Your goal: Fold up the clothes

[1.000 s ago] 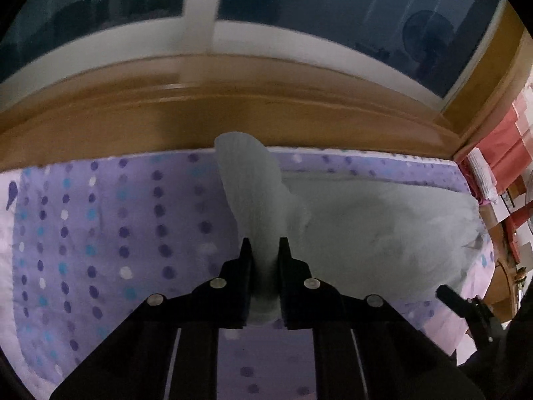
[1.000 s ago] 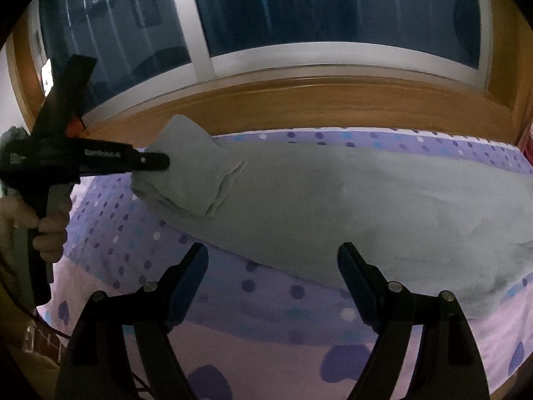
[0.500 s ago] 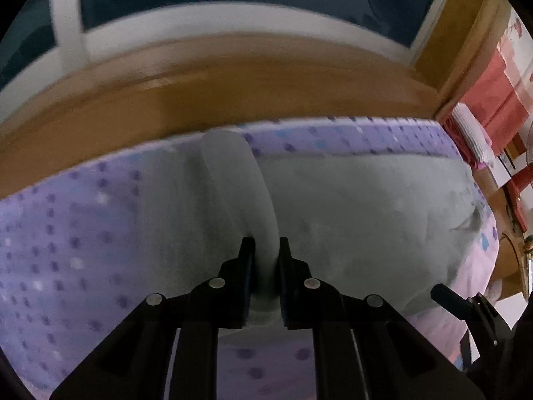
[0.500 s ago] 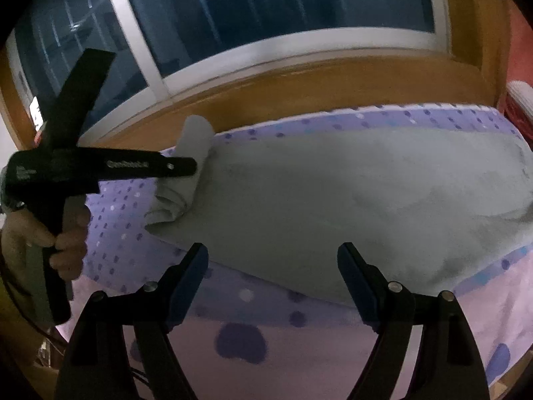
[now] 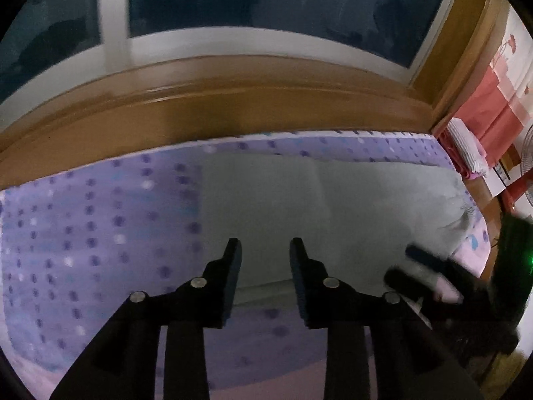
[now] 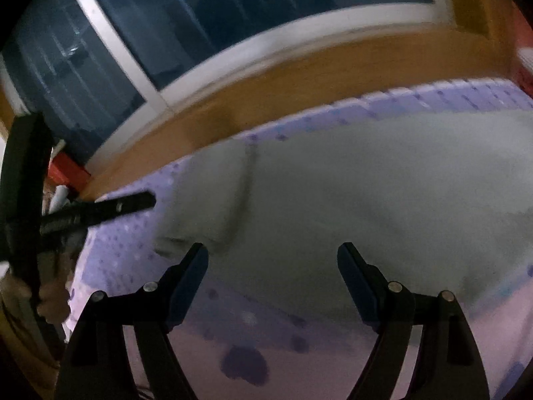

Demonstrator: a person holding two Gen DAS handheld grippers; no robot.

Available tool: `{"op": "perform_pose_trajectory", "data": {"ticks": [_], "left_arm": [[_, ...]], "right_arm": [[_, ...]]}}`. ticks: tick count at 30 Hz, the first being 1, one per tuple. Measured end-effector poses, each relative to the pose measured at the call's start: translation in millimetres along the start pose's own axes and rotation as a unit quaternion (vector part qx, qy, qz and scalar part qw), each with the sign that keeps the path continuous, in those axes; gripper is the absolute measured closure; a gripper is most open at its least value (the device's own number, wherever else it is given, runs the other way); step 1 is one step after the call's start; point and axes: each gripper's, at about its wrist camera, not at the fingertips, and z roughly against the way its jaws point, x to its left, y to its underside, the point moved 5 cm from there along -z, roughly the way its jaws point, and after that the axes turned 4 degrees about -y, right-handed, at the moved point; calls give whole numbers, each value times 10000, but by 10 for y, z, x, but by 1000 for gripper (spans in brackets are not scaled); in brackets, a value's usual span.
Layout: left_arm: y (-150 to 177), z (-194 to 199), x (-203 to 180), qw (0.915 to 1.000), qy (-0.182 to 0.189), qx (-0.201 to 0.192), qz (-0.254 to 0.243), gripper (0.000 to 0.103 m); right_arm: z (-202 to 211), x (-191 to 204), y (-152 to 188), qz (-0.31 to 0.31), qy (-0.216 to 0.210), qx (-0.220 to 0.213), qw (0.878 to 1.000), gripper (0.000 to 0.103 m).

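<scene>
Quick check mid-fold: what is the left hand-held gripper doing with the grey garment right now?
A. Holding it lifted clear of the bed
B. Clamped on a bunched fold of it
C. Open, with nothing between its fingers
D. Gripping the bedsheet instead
C: the left hand-held gripper shows a clear gap between its fingers, and the grey garment lies flat on the dotted purple bedsheet.

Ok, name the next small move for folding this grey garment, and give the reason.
Probably bring the right gripper down onto the near edge of the grey garment and close on it. Both grippers are open and empty; the left gripper hangs over the cloth, whose left end lies doubled over. The rest lies spread flat on the dotted purple bedspread, unfolded.
</scene>
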Motion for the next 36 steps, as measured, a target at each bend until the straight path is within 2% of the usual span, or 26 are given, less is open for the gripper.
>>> {"op": "perform_pose_trajectory", "data": {"ticks": [3,4,7,9,10,11,12,15,18,21,23,25,29,36], "left_arm": [[6,-55,262,9997,147,13,202,73],[19,-107,301,9995,237,59,220,73],[75,-329,320,9977,591,278,173,73],[169,-506,324,9959,723,538,77,73],[222,-568,332,9954,745,595,22,73],[261,-598,344,9954,770,567,-25,73],[290,-599,360,9953,814,512,-90,71],[307,-587,435,9935,911,636,-250,68],[221,-569,592,9897,1171,813,-123,68],[-26,-599,722,9915,1060,734,-183,68],[-187,-639,794,9924,989,701,-220,67],[-340,-724,810,9900,1172,768,-158,67],[-496,-890,709,9814,1696,888,-171,65],[-527,-1051,520,9762,1834,986,-601,60]], "right_arm": [[-153,317,-210,540,-114,-24,9985,28],[-209,427,-284,725,-170,-38,9972,31],[-558,617,-488,955,-146,60,9953,32],[-867,614,-539,993,26,284,9946,32],[-1049,550,-511,1043,326,475,9929,32],[-1232,480,-477,1096,650,674,9896,32],[-1278,440,-461,1112,704,644,9892,31],[-1268,367,-432,999,760,629,9901,31],[-1103,373,-405,884,1198,544,9873,31],[-856,499,-317,841,1504,358,9844,30],[-725,701,-233,833,1442,262,9857,29],[-693,949,-123,905,1301,242,9871,28],[-952,1432,85,1437,1067,488,9826,28],[-1348,1424,189,1330,1720,906,9719,28]]}}
